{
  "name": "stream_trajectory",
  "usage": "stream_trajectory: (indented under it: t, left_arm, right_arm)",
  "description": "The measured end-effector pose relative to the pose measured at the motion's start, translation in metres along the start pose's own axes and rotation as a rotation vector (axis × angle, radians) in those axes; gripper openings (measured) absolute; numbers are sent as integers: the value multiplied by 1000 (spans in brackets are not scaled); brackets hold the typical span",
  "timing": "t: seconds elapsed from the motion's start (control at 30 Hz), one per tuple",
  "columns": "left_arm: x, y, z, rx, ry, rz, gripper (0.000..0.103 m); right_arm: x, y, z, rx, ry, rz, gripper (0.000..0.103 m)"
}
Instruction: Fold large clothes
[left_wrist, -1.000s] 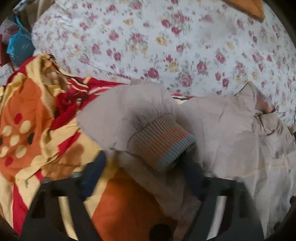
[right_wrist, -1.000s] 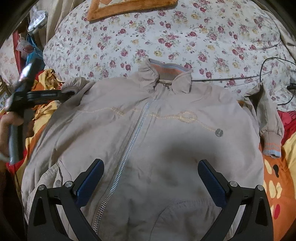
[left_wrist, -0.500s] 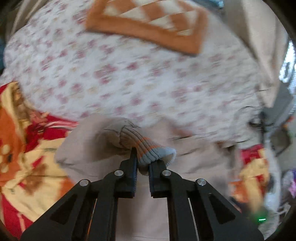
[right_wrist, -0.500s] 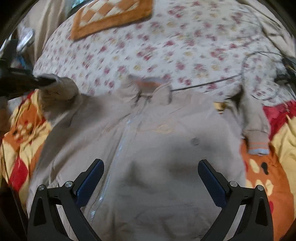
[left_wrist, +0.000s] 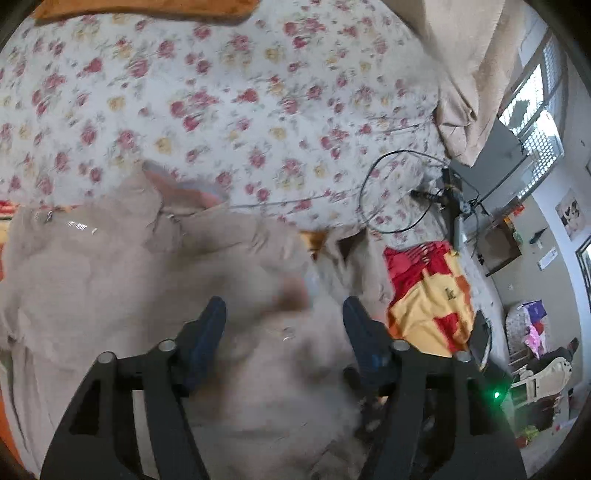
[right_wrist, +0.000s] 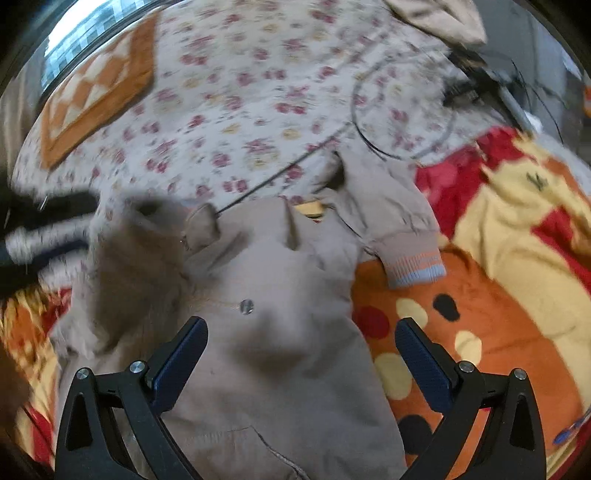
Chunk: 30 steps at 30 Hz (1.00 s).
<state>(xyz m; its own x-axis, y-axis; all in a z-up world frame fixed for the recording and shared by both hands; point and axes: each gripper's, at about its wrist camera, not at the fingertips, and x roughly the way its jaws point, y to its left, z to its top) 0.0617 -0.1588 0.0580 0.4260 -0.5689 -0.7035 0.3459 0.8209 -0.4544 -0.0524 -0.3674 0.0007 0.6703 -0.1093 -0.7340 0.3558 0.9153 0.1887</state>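
A beige zip jacket lies front up on the bed. My left gripper hovers over its chest, and its jaws are opening. The striped cuff of the left sleeve shows as a blur just past the fingertips, and the pads no longer press on it. That sleeve lies folded in over the jacket's left side. My right gripper stands open above the jacket's right half, with nothing between its fingers. The other sleeve's striped cuff rests on the blanket to its upper right.
A floral sheet covers the bed behind the jacket. An orange, red and yellow blanket lies under it and to the right. A black cable loops near the collar side. An orange checked mat lies far left.
My left gripper carried the cuff inward across the jacket, shut on it half a second ago, and its jaws have since parted. My right gripper swung right, toward the other sleeve.
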Motion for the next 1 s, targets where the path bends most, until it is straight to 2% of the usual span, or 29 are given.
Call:
stream_trajectory:
  t: [0.07, 0.1, 0.2, 0.3, 0.33, 0.37, 0.47, 0.53, 0.57, 0.6, 0.63, 0.67, 0.7, 0.77, 0.83, 0.87, 0.93, 1.0]
  left_arm:
    - [-16, 13, -9, 57, -4, 60, 66]
    - [-27, 22, -14, 88, -16, 108, 72]
    - [-64, 68, -34, 146, -94, 332, 80]
    - [-79, 131, -47, 81, -116, 565, 80]
    - [-81, 157, -52, 28, -116, 628, 80]
    - [-80, 174, -55, -14, -107, 655, 80]
    - [-68, 224, -67, -156, -26, 639, 80]
    - [-56, 243, -71, -204, 26, 662, 80]
    - [-52, 246, -70, -216, 32, 668, 80]
    - [-51, 251, -71, -236, 34, 660, 80]
    - [-51, 252, -72, -251, 33, 648, 80]
    - [-52, 251, -72, -254, 30, 638, 80]
    - [-53, 248, -71, -240, 28, 638, 80]
    - [-57, 241, -70, -214, 16, 633, 80]
    - [-59, 236, -69, -210, 4, 589, 80]
    - [-59, 234, -69, -212, 0, 578, 80]
    - [-60, 225, -68, -202, -9, 589, 80]
    - [-63, 212, -67, -152, -6, 592, 80]
  right_arm:
    - [0, -4, -1, 28, 7, 17, 102]
    - [0, -4, -2, 30, 12, 35, 102]
    - [0, 5, 0, 20, 35, 113, 102]
    - [7, 26, 10, -41, 51, 114, 102]
    - [12, 34, 13, -70, 59, 99, 102]
    - [23, 43, 18, -106, 71, 88, 102]
    - [59, 58, 26, -163, 126, 89, 102]
    - [89, 69, 26, -222, 210, 120, 97]
    - [100, 76, 23, -260, 251, 136, 76]
    - [110, 86, 19, -328, 275, 112, 48]
    - [110, 90, 18, -363, 272, 90, 43]
    - [102, 94, 20, -393, 239, 86, 32]
    - [92, 93, 25, -393, 202, 112, 27]
    - [72, 86, 35, -383, 129, 121, 26]
    - [60, 73, 43, -378, 66, 38, 26]
    - [63, 67, 43, -372, 67, -2, 27]
    - [77, 60, 39, -361, 102, -19, 29]
    - [93, 55, 35, -345, 154, -20, 49]
